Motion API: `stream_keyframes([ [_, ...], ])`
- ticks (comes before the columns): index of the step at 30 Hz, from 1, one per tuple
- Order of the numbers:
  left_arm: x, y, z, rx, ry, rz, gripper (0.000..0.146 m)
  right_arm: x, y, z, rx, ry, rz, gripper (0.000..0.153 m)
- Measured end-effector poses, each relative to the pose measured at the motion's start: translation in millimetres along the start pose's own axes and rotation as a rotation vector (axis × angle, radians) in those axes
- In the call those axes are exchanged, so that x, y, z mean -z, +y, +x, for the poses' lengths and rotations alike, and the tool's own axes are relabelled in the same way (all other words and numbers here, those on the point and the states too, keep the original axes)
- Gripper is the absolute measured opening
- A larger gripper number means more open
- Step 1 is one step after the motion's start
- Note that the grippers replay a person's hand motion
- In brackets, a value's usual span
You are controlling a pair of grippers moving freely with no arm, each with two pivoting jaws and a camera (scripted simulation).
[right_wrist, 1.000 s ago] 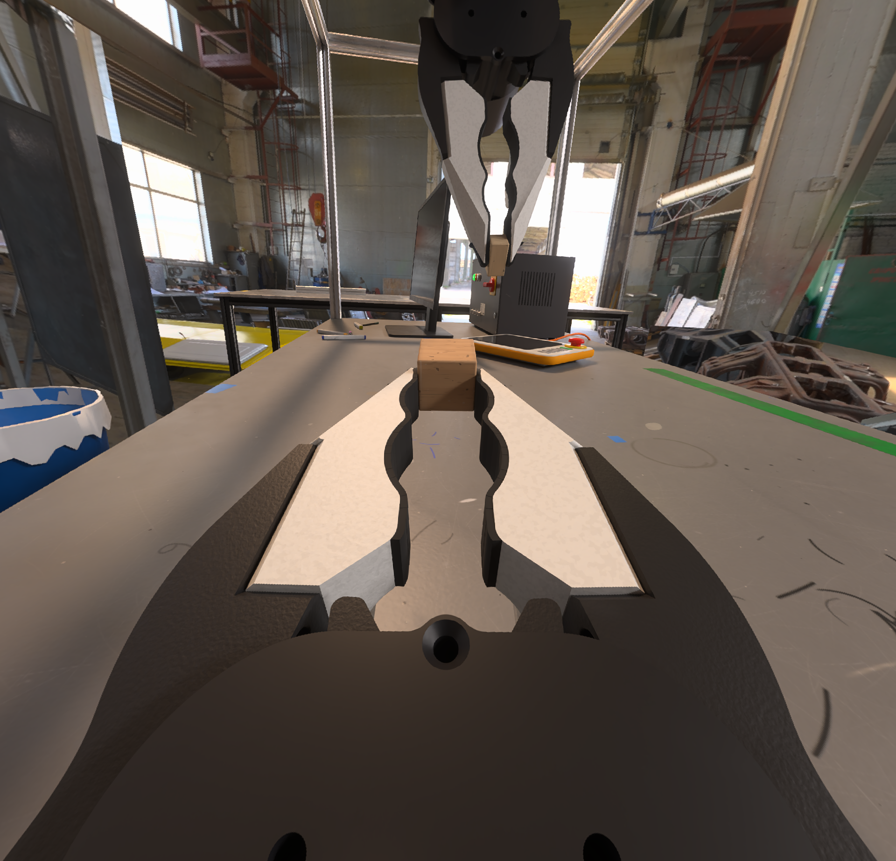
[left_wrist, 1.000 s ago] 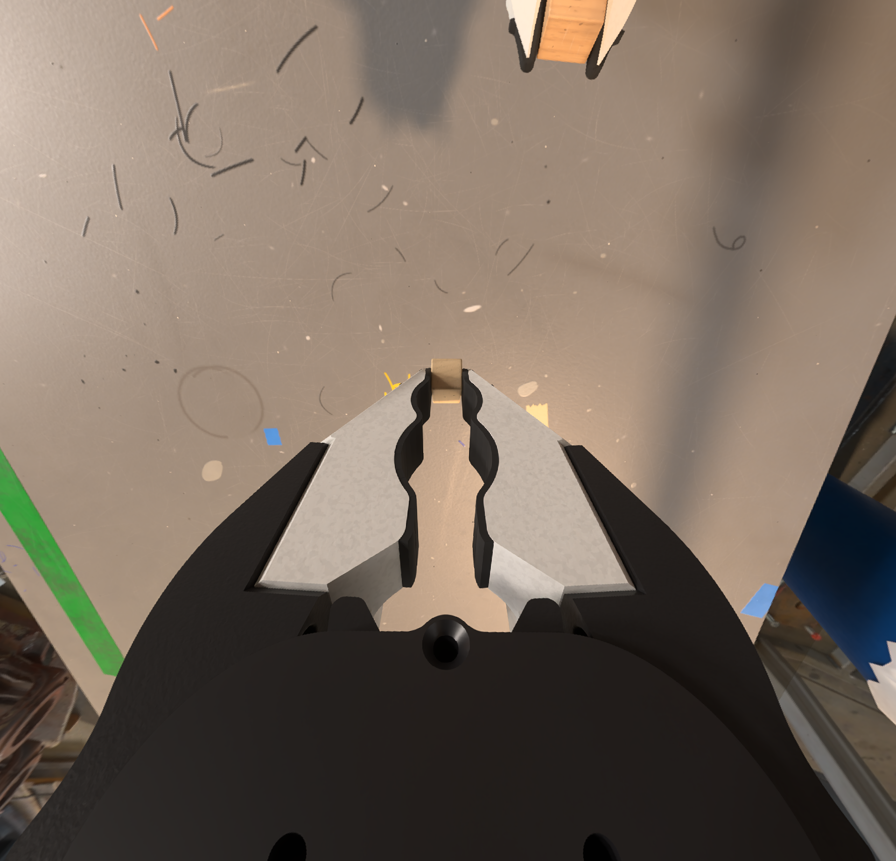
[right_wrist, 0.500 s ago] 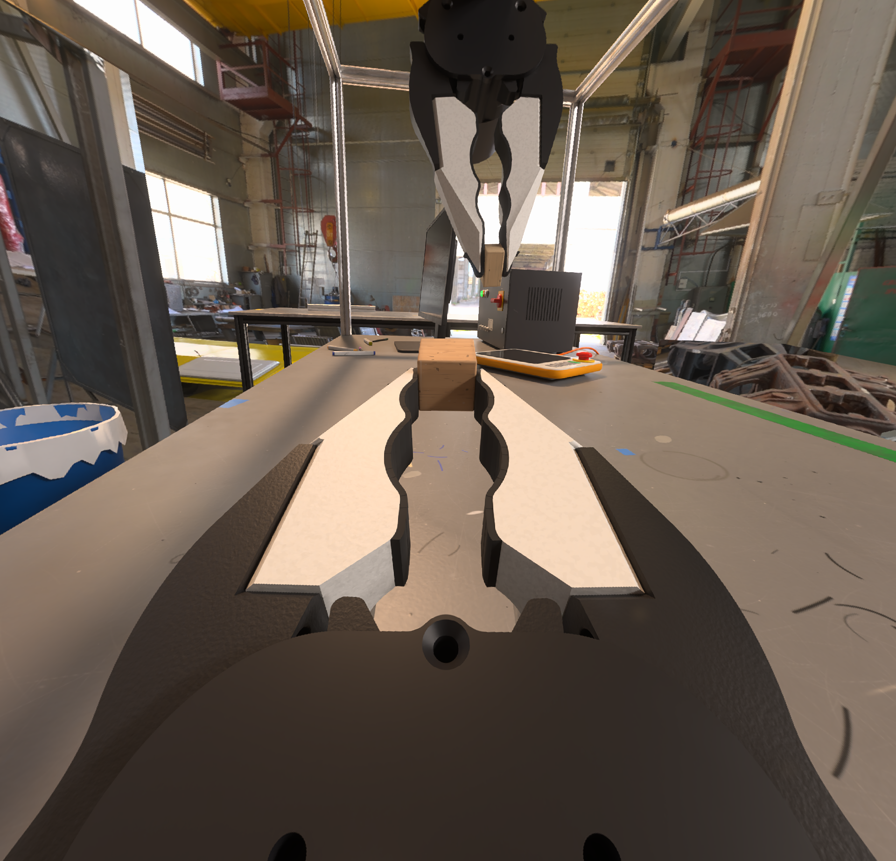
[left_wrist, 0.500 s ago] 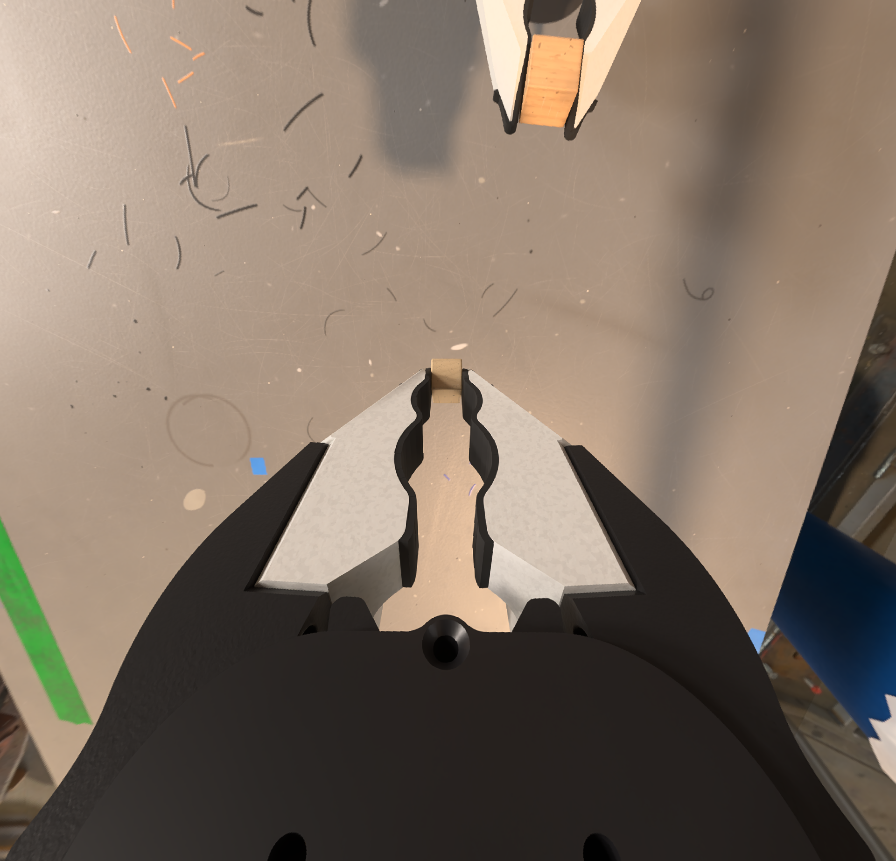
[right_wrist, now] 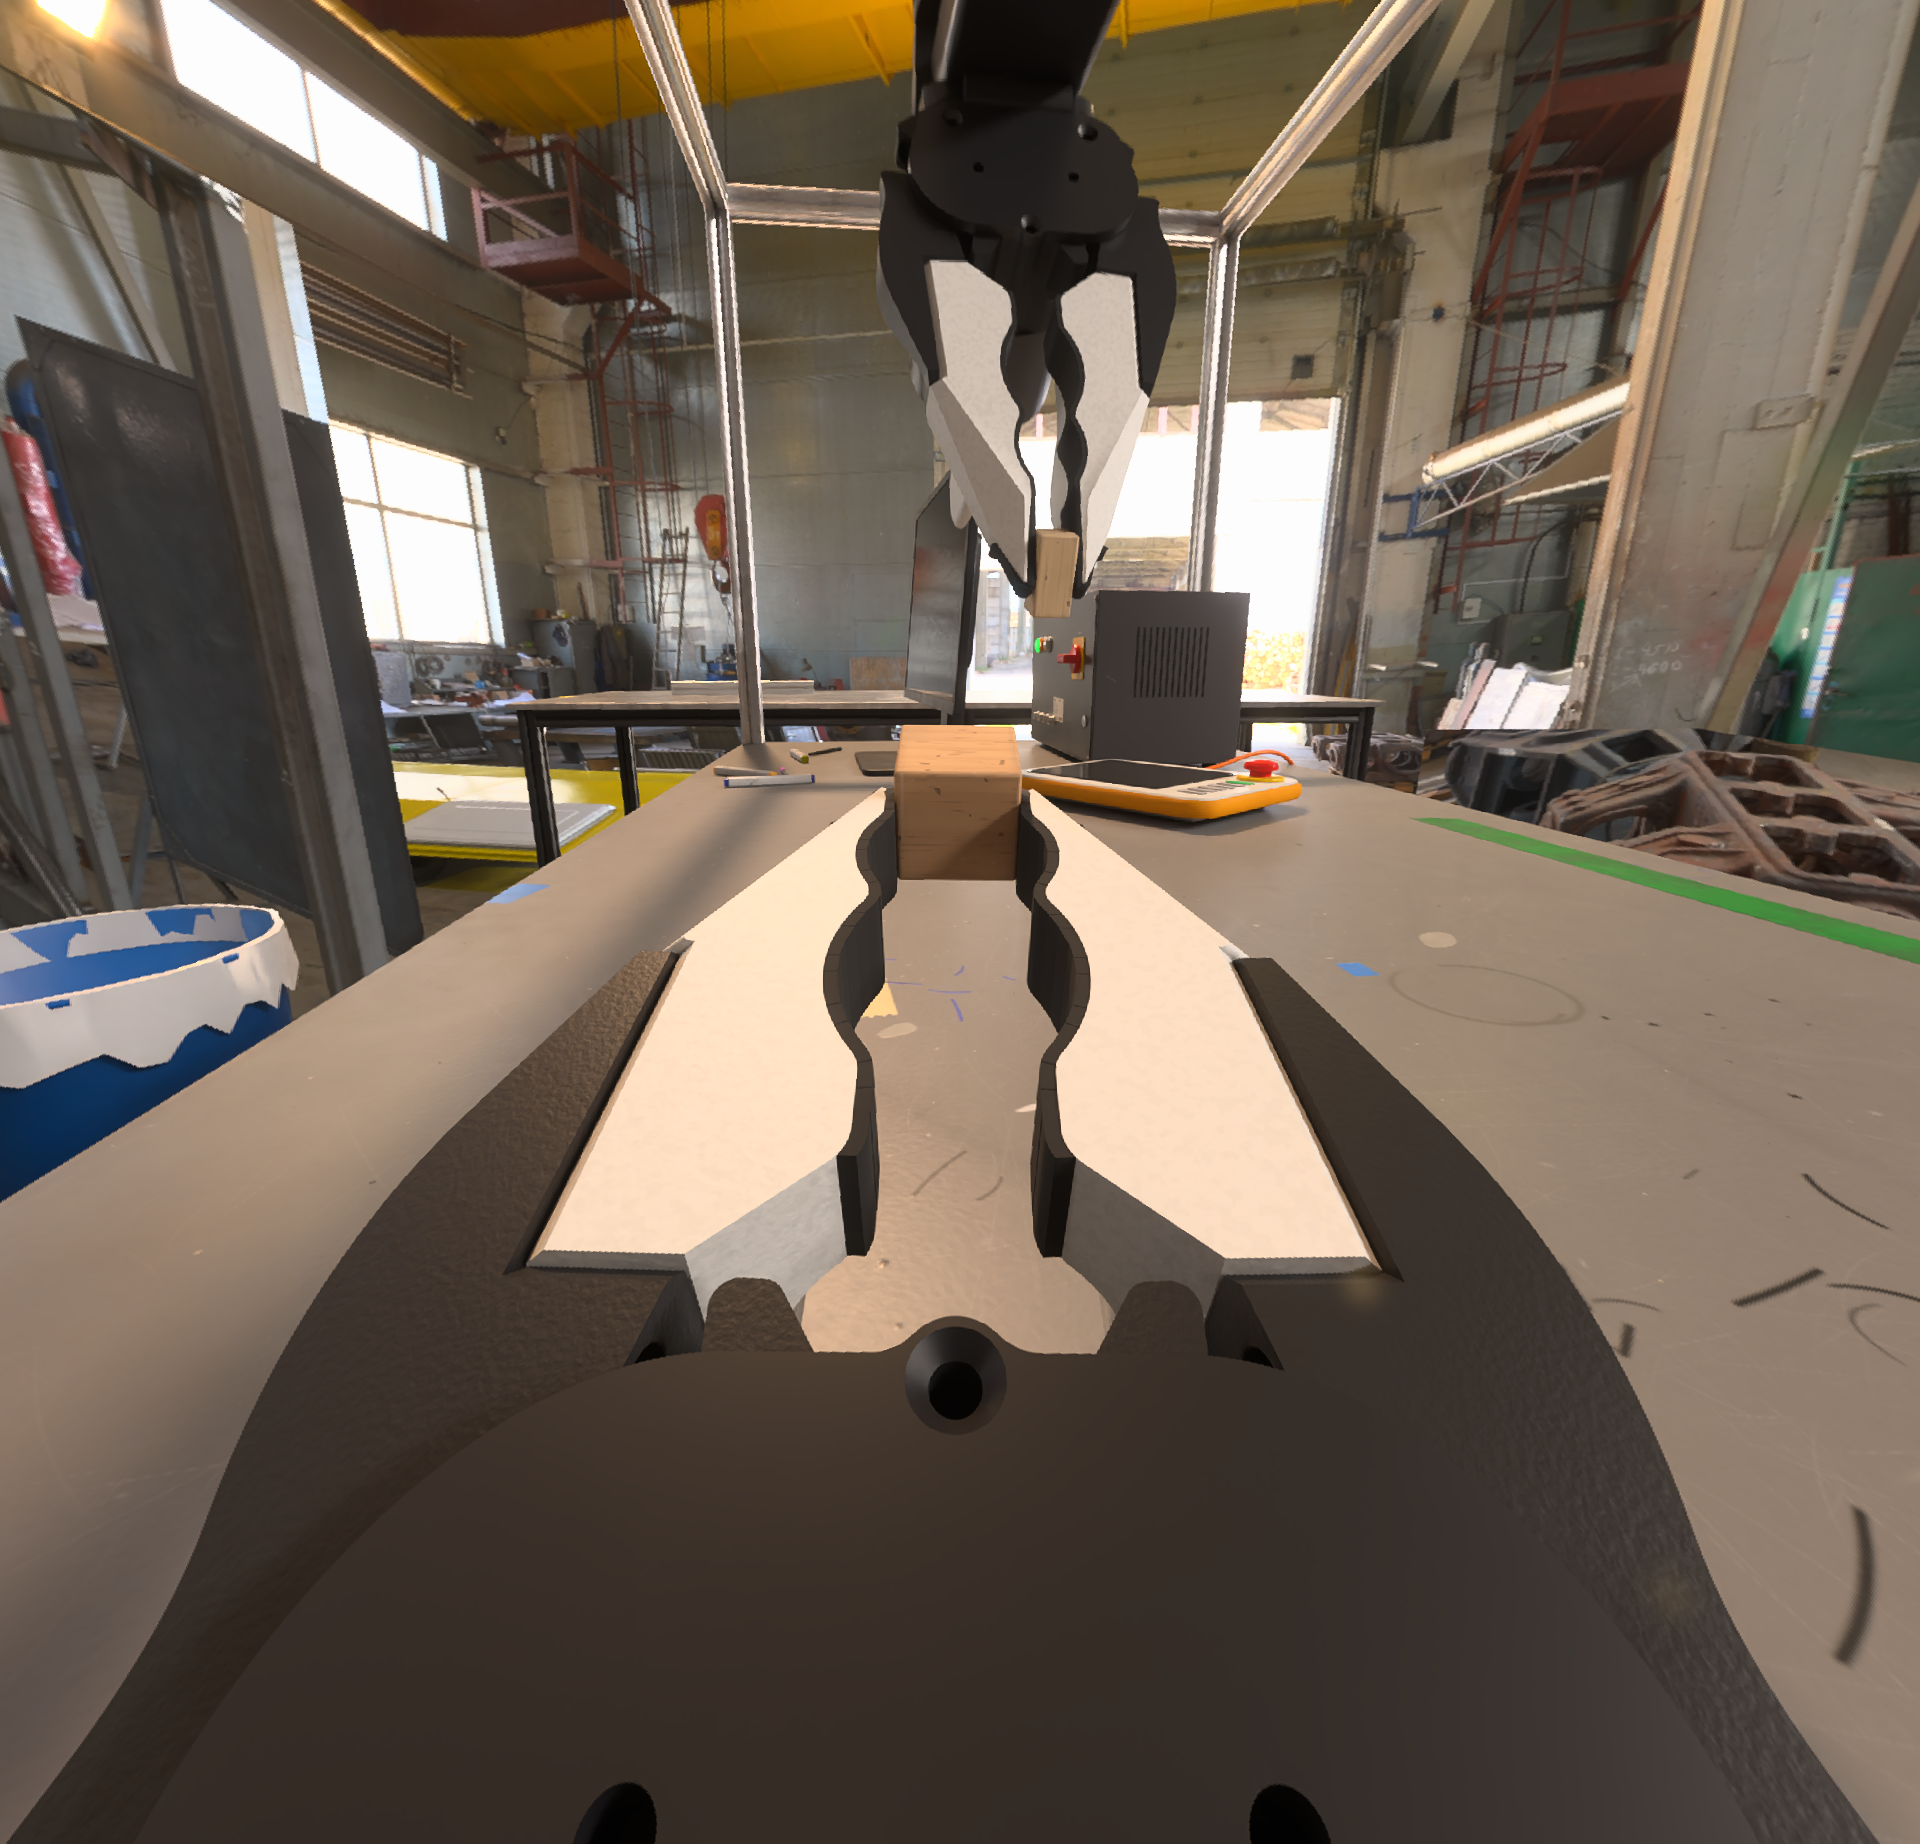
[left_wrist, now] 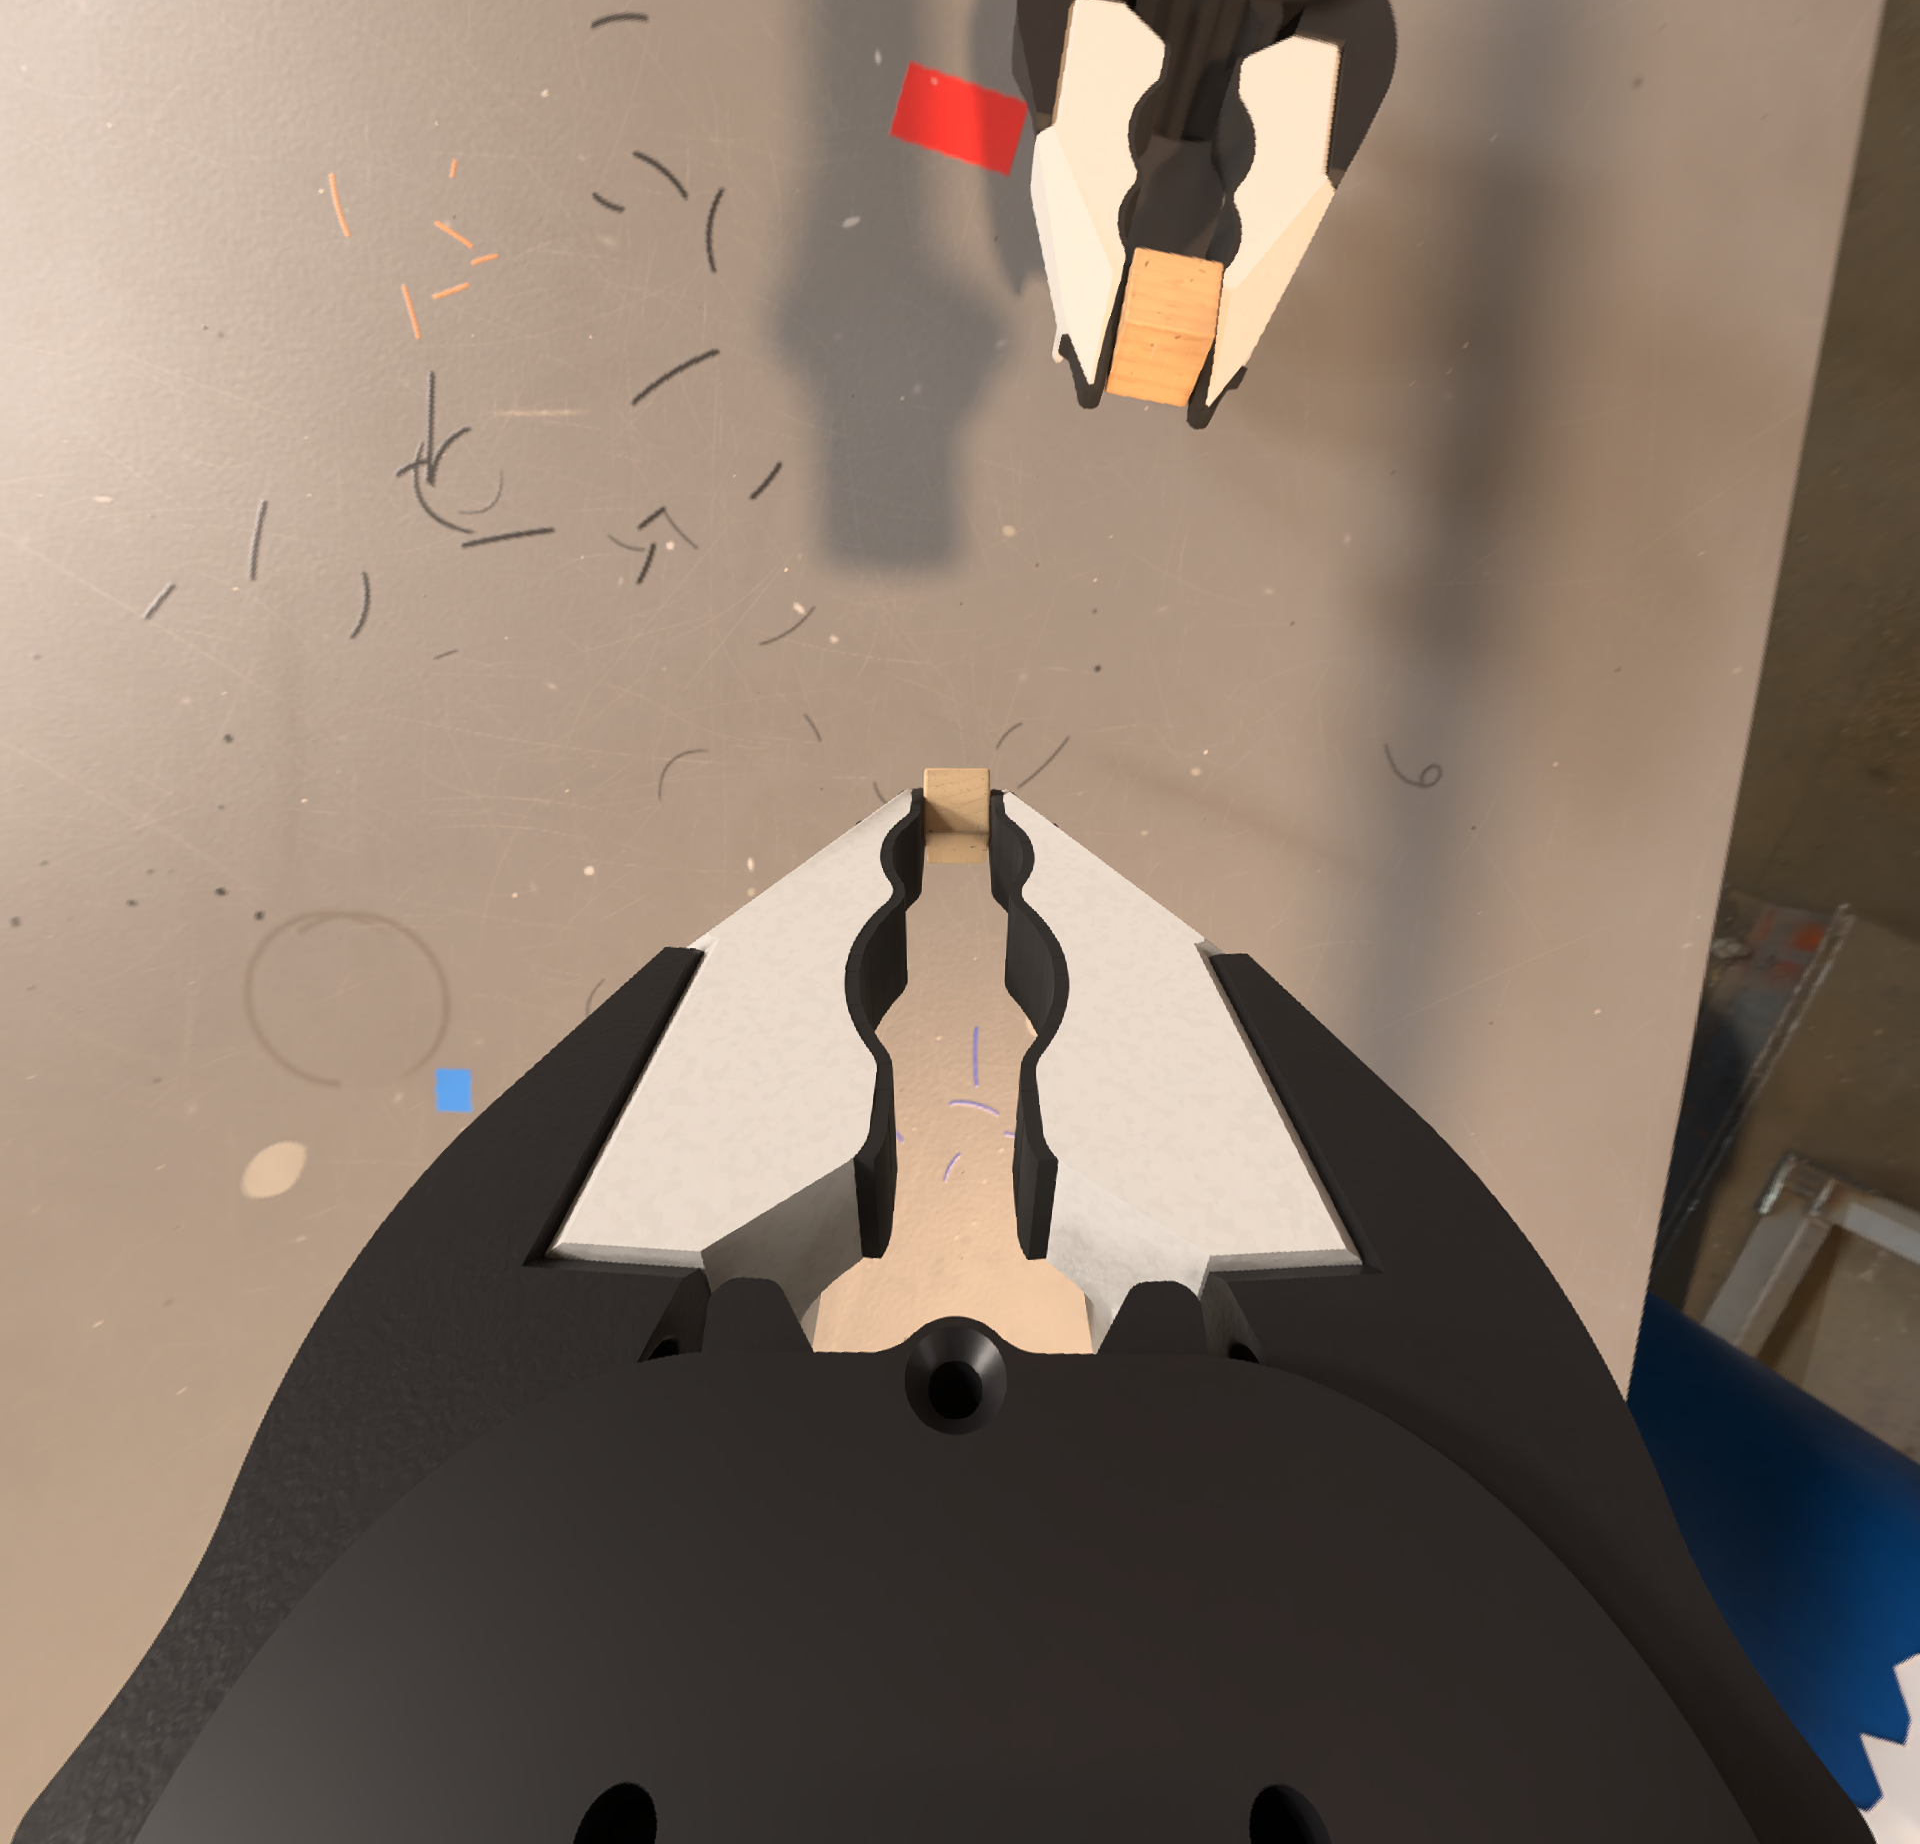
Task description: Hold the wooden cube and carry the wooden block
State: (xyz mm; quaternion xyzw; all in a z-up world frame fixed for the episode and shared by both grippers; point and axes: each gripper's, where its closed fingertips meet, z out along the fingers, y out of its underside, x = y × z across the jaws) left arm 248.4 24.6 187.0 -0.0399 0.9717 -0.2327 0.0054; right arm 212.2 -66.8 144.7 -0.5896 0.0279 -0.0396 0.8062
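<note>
My left gripper (left_wrist: pixel 957 805) points down at the grey table (left_wrist: pixel 520 755) and is shut on a small pale wooden block (left_wrist: pixel 957 818) at its fingertips, held well above the surface. My right gripper (right_wrist: pixel 956 807) is shut on a larger wooden cube (right_wrist: pixel 956 802), held a little above the table (right_wrist: pixel 1455 1119). In the left wrist view the right gripper (left_wrist: pixel 1148 397) with its cube (left_wrist: pixel 1162 327) shows at the upper right. In the right wrist view the left gripper (right_wrist: pixel 1055 581) hangs high ahead with the block (right_wrist: pixel 1055 573).
A red patch (left_wrist: pixel 956 118) lies on the table beside the right gripper. A blue barrel (right_wrist: pixel 125 1005) stands off the table's left edge. An orange handheld controller (right_wrist: pixel 1164 786) and a dark control box (right_wrist: pixel 1143 672) sit at the far end. Green tape (right_wrist: pixel 1662 885) runs along the right.
My left gripper has risen with the block, so more of the table and the right gripper show below it. The right gripper keeps its cube and sits a little higher.
</note>
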Motion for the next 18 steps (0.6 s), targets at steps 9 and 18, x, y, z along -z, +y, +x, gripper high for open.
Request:
stream_keyframes([
  [9,-1.3,0.4,5.2,0.005,0.016,0.096,0.011,0.8,-4.8,-2.9,-0.004,-0.019,0.029,0.021],
  [18,-1.2,3.4,2.5,-0.01,0.021,0.107,0.011,-3.6,0.3,-3.2,-0.014,-0.013,0.015,0.021],
])
